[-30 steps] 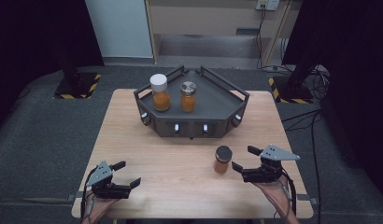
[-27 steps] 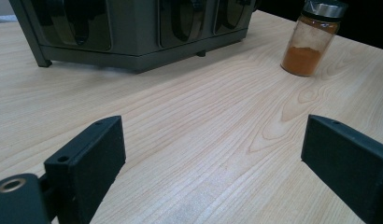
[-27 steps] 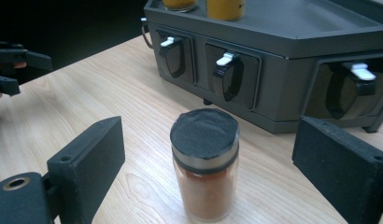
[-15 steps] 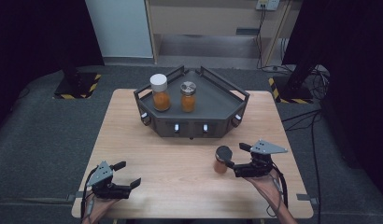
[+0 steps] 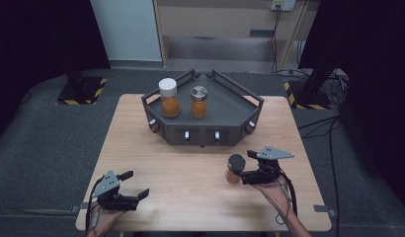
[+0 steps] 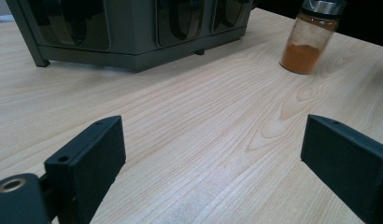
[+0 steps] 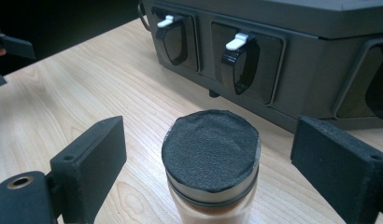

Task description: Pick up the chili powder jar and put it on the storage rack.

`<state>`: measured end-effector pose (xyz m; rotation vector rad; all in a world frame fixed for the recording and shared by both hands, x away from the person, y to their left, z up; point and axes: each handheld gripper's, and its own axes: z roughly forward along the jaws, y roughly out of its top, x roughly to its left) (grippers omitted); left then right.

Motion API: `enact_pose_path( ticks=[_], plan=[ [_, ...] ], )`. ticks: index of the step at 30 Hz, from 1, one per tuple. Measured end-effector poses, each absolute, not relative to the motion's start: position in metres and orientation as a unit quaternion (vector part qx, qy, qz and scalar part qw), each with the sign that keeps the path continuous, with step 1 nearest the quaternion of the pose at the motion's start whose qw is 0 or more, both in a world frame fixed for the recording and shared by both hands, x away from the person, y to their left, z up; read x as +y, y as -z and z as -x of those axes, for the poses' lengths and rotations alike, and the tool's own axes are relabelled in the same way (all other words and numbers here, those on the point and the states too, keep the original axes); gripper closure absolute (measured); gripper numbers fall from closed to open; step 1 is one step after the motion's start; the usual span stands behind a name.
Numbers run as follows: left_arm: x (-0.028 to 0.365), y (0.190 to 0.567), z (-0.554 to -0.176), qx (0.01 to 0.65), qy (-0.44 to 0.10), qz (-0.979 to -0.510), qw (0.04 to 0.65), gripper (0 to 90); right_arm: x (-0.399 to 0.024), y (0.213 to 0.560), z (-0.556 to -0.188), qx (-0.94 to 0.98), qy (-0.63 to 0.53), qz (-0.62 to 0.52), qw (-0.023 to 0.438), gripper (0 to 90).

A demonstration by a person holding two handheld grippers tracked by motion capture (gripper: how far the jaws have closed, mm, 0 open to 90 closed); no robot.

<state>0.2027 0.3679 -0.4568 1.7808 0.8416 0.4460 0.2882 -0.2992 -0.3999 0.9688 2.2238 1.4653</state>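
A small jar of orange powder with a black lid [image 5: 235, 169] stands on the wooden table in front of the dark grey rack [image 5: 230, 106]. My right gripper [image 5: 247, 167] is open, its jaws on either side of that jar [image 7: 210, 158] with a gap on both sides. On the rack stand two more orange jars, one with a white lid [image 5: 169, 98] and one with a silver lid [image 5: 199, 102]. My left gripper [image 5: 135, 184] rests open near the table's front left, nothing between its jaws [image 6: 213, 158]. It faces the black-lidded jar [image 6: 311, 42] from far off.
The rack's front wall [image 7: 283, 51] has dark windows with white levers [image 7: 237, 41] close behind the jar. Bare tabletop [image 5: 185, 173] lies between the two grippers. Cables and dark stands sit on the floor beyond the table.
My right gripper has moved left until its open jaws flank the black-lidded jar. The left gripper and the jars have stayed put.
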Motion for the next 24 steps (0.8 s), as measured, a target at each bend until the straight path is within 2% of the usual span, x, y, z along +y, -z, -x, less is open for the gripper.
enact_pose_path(
  ticks=[14,24],
  plan=[
    [0.368,0.456,-0.203,0.352,-0.187,-0.747,0.531,5.8,-0.285,0.411,-0.299,0.782,-0.496,-0.348,0.147,13.7],
    [0.367,0.456,-0.203,0.351,-0.187,-0.748,0.531,5.8,-0.275,0.416,-0.305,0.791,-0.478,-0.354,0.146,22.6]
  ],
)
